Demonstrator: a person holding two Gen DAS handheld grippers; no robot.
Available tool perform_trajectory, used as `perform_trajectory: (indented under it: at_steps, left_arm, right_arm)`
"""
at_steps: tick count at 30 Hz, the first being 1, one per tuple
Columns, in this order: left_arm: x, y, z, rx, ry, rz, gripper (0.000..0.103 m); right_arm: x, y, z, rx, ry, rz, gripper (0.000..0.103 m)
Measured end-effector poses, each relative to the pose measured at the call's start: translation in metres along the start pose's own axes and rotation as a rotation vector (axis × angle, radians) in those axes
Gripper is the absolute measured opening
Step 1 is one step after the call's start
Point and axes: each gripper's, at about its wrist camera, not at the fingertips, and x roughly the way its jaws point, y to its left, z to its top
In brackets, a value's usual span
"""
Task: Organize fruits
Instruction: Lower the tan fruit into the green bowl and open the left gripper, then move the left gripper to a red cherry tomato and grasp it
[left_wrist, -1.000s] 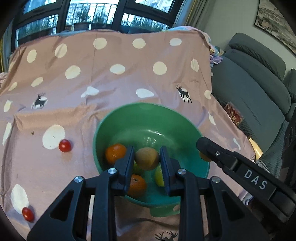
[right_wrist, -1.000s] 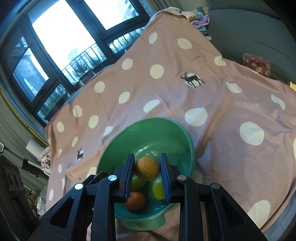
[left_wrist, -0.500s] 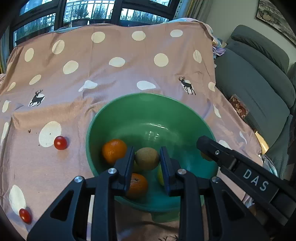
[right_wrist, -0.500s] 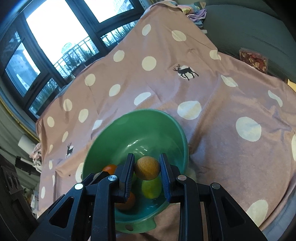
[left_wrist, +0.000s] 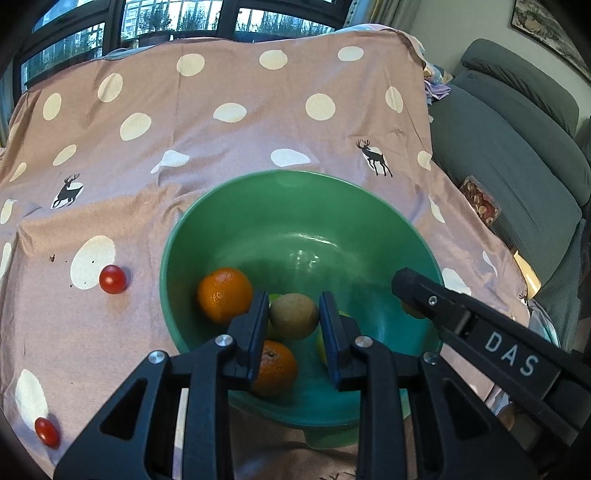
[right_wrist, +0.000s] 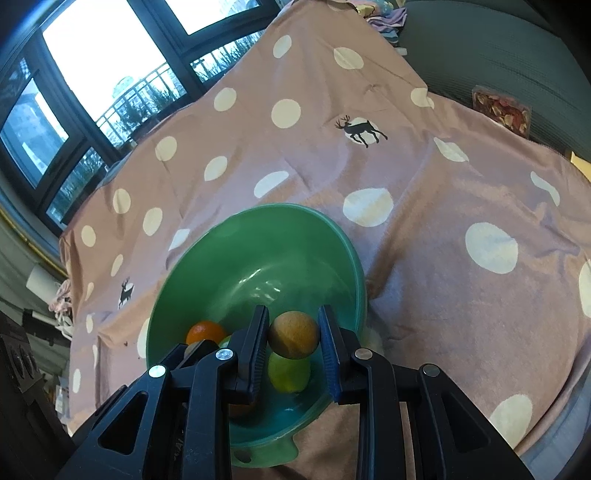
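Left gripper is clamped on a kiwi — pads pressing both sides, opening narrow. Right gripper is likewise closed tight on a round brownish-orange fruit, pads on both flanks. Both loads hang over the green bowl, inside its rim line, gripper tips angled downward into it.

Key relation: the bowl floor lies straight below and slightly ahead of both pairs of jaws, so release looks like the next step — no sideways travel needed. The kiwi's long axis runs across the jaws. The right tool's finger enters from the right in the left view; the two tools are close, collision risk on release.

Already in the bowl: orange, a second orange under the left jaws, a green-yellow fruit beneath the right load.

Still out on the spotted cloth: cherry tomato left of the bowl, another cherry tomato near the bottom-left edge — left hand is nearer both.
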Motion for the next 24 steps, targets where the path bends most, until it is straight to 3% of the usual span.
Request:
perform_trajectory:
  at_steps: [2,3,4,8,13,18,22,24]
  left_arm:
    - [0.000,0.000,0.001,-0.006,-0.004,0.003,0.037]
    - [-0.002,0.002,0.001,-0.014,-0.005,0.002,0.050]
    - [-0.003,0.003,0.001,-0.019,-0.004,-0.002,0.053]
    - [-0.013,0.012,0.001,-0.039,0.002,-0.032,0.054]
    - [-0.048,0.045,-0.006,-0.081,-0.042,0.006,0.057]
    - [-0.081,0.094,-0.024,-0.108,-0.029,0.112,0.058]
    - [-0.100,0.143,-0.050,-0.151,0.025,0.234,0.057]
    - [-0.103,0.164,-0.061,-0.199,0.057,0.260,0.057]
  right_arm:
    - [0.002,0.000,0.000,0.004,0.006,0.009,0.029]
    - [0.002,0.000,0.000,0.001,0.013,0.021,0.029]
    - [0.003,0.001,0.000,0.000,0.016,0.027,0.029]
    - [0.002,0.001,-0.001,0.010,0.014,0.027,0.038]
    - [0.001,0.005,-0.001,0.001,0.006,0.008,0.039]
    - [-0.001,0.011,-0.002,-0.015,0.000,0.013,0.039]
    - [-0.003,0.022,-0.004,-0.040,-0.001,0.021,0.039]
    - [-0.003,0.029,-0.005,-0.054,0.002,0.029,0.039]
